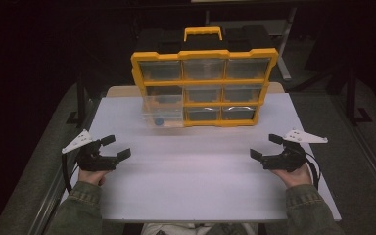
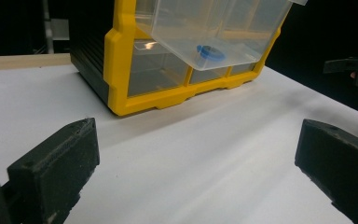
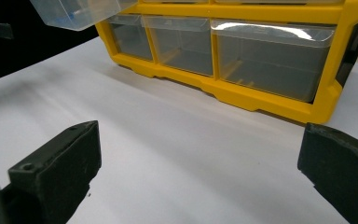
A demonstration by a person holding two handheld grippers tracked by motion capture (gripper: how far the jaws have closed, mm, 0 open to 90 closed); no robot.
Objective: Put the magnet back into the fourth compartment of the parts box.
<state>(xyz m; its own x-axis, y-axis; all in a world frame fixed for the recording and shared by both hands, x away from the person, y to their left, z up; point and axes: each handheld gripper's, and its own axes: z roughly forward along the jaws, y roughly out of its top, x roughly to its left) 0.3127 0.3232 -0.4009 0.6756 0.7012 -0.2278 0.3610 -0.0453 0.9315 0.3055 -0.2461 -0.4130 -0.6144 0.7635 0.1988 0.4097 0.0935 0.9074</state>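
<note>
White table (image 1: 186, 176), pulled-out clear drawer (image 1: 163, 111) well ahead of both grippers' spread, empty fingers (image 2: 56, 163)

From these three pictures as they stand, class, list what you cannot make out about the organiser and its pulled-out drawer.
- Blue object in the pulled-out drawer: too small and blurred behind clear plastic in every view to identify.
- Contents of the shut drawers: glare and murky plastic hide them.
- Organiser back and far side: turned away into darkness, high view.
- Drawer top: cut off by the upper edge in both gripper views.
</note>
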